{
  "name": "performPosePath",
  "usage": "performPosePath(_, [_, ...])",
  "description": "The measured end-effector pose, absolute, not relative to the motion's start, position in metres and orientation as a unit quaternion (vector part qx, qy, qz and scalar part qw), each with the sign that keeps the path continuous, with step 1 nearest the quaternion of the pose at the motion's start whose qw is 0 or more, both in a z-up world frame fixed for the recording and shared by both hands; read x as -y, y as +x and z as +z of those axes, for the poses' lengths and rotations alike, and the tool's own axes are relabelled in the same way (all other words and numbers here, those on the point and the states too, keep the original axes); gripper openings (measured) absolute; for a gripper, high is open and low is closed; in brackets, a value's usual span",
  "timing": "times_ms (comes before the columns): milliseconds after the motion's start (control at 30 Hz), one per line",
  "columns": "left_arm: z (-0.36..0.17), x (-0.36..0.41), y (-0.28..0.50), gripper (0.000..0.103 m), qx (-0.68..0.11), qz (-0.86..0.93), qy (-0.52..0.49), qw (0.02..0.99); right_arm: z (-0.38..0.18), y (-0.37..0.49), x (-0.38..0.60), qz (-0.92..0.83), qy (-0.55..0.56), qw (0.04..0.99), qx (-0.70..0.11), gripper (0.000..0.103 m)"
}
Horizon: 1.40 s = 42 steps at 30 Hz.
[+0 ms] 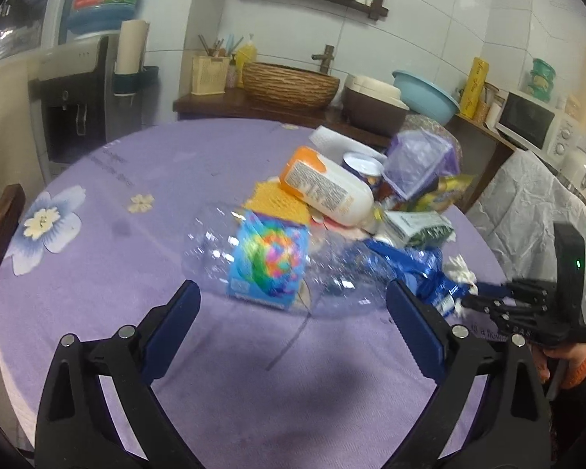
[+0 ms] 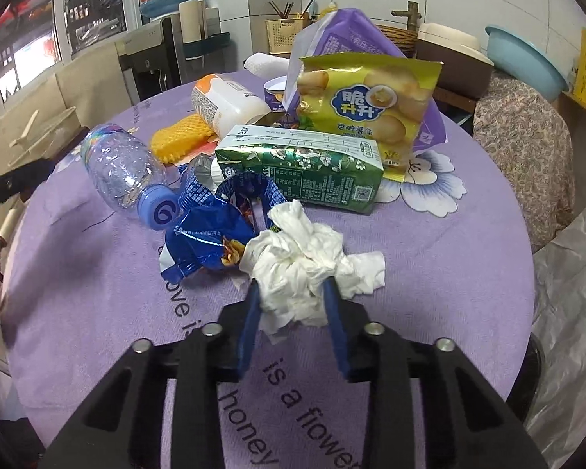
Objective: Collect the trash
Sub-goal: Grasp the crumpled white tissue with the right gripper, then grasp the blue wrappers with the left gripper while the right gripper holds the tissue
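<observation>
I have the right gripper [image 2: 293, 305] pinched on the crumpled tissue [image 2: 304, 269] near the table [image 2: 468, 273] edge, ready to lift it clear, while the left gripper [image 1: 293, 328] hangs wide before the clear bottle [image 1: 261, 258]

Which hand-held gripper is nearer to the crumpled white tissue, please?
Right. The right hand-held gripper has the crumpled white tissue between its closing fingers. The left hand-held gripper stands open, apart from it, facing the clear bottle.
</observation>
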<state>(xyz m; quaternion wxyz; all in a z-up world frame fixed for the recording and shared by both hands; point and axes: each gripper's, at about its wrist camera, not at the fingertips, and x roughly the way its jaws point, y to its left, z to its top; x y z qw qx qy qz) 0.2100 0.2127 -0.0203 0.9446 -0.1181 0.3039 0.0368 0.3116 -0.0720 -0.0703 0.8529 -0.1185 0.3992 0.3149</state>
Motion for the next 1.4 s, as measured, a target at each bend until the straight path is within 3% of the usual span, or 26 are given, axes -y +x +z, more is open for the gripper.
performPosePath(233, [-0.010, -0.175, 0.218, 0.095, -0.298, -0.011, -0.066, 0.952, -0.070, 0.307, 0.075, 0.313, -0.095, 0.859, -0.393, 0.013])
performPosePath(467, [-0.020, -0.122, 0.225, 0.093, -0.312, -0.084, -0.050, 0.945, -0.062, 0.298, 0.091, 0.305, -0.064, 0.871, -0.380, 0.012])
performPosePath(767, [-0.043, -0.050, 0.251, 0.062, -0.337, -0.121, 0.014, 0.934, -0.047, 0.281, 0.121, 0.282, -0.046, 0.891, -0.352, 0.012])
performPosePath(933, [-0.055, -0.033, 0.277, 0.055, -0.368, -0.094, 0.049, 0.924, -0.044, 0.276, 0.139, 0.271, -0.027, 0.897, -0.348, 0.012])
performPosePath(1000, [-0.057, -0.031, 0.284, 0.045, -0.371, -0.080, 0.058, 0.923, -0.045, 0.274, 0.144, 0.270, -0.020, 0.898, -0.347, 0.012])
performPosePath(1133, [-0.064, -0.030, 0.292, 0.036, -0.377, -0.063, 0.058, 0.922, -0.049, 0.270, 0.154, 0.264, -0.010, 0.900, -0.347, 0.012])
performPosePath(1167, [-0.065, -0.032, 0.292, 0.024, -0.378, -0.064, 0.051, 0.922, -0.049, 0.269, 0.156, 0.263, -0.008, 0.900, -0.347, 0.012])
performPosePath(1400, [-0.058, -0.036, 0.274, 0.018, -0.356, -0.078, 0.036, 0.931, -0.052, 0.263, 0.178, 0.255, 0.014, 0.904, -0.342, 0.012])
